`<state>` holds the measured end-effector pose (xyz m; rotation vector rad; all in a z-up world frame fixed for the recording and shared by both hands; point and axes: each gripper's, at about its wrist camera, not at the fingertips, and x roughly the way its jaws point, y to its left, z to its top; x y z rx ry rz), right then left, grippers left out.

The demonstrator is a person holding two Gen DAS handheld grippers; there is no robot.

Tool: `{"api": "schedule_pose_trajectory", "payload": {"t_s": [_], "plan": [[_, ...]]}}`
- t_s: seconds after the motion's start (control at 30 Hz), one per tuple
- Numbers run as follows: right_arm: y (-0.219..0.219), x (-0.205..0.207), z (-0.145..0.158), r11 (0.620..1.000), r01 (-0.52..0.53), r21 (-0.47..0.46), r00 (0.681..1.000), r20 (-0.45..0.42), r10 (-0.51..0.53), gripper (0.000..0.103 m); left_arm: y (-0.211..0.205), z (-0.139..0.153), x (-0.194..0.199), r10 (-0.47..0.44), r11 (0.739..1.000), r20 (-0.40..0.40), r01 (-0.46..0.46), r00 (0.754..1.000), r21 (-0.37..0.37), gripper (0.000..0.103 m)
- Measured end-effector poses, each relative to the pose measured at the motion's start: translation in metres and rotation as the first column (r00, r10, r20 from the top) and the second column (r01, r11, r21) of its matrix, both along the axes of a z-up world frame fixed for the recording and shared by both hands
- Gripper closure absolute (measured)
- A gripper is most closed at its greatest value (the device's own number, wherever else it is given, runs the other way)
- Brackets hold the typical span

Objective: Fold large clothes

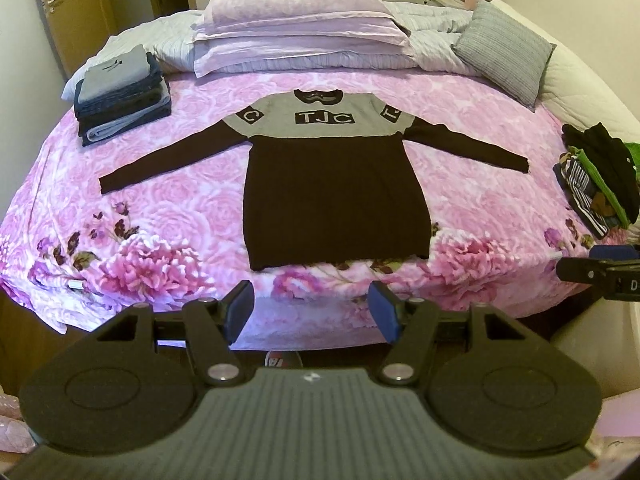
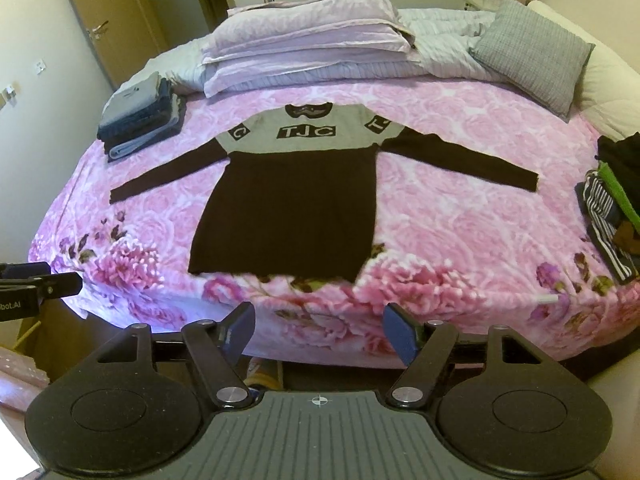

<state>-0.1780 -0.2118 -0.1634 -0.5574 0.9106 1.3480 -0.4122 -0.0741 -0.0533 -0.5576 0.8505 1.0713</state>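
Observation:
A long dark brown sweater (image 1: 336, 200) (image 2: 288, 216) with a grey yoke marked "TJC" lies flat on the pink floral bedspread (image 1: 160, 208) (image 2: 460, 220). Both its sleeves are spread out to the sides and its hem is toward me. My left gripper (image 1: 311, 300) hovers above the bed's near edge just short of the hem, open with nothing between its blue pads. My right gripper (image 2: 319, 320) is beside it, also open and empty, short of the hem. Each gripper shows at the edge of the other's view: the right gripper (image 1: 600, 272) and the left gripper (image 2: 40, 280).
A stack of folded clothes (image 1: 120, 96) (image 2: 140, 116) sits at the bed's far left. A heap of unfolded clothes (image 1: 600, 176) (image 2: 616, 208) lies at the right edge. Lilac pillows (image 1: 300, 28) and a grey cushion (image 1: 504, 48) are at the head. A door is at the far left.

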Motion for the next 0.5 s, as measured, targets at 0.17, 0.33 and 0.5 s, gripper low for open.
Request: {"api": "schedule_pose_trajectory", "payload": {"t_s": [0.17,0.33,0.5], "plan": [[-0.0045,-0.0014,-0.0023,1.0,-0.001,-0.007,1.0,-0.002,0.001,0.035,-0.0039,-0.0015,0.0004,-0.001,1.0,-0.006,0.001,1.0,-0.005,0.038],[-0.0064,-0.0039,-0.0027,1.0,-0.001,-0.01,1.0,0.001,0.001,0.035,-0.0062,-0.0019,0.0009,-0.01,1.0,-0.005,0.01,1.0,-0.011,0.038],[-0.0067,-0.0047,-0.0026,1.0,-0.005,-0.009,1.0,0.001,0.005,0.035,-0.0066,-0.0014,0.0014,-0.015,1.0,-0.003,0.015,1.0,-0.01,0.038]]}}
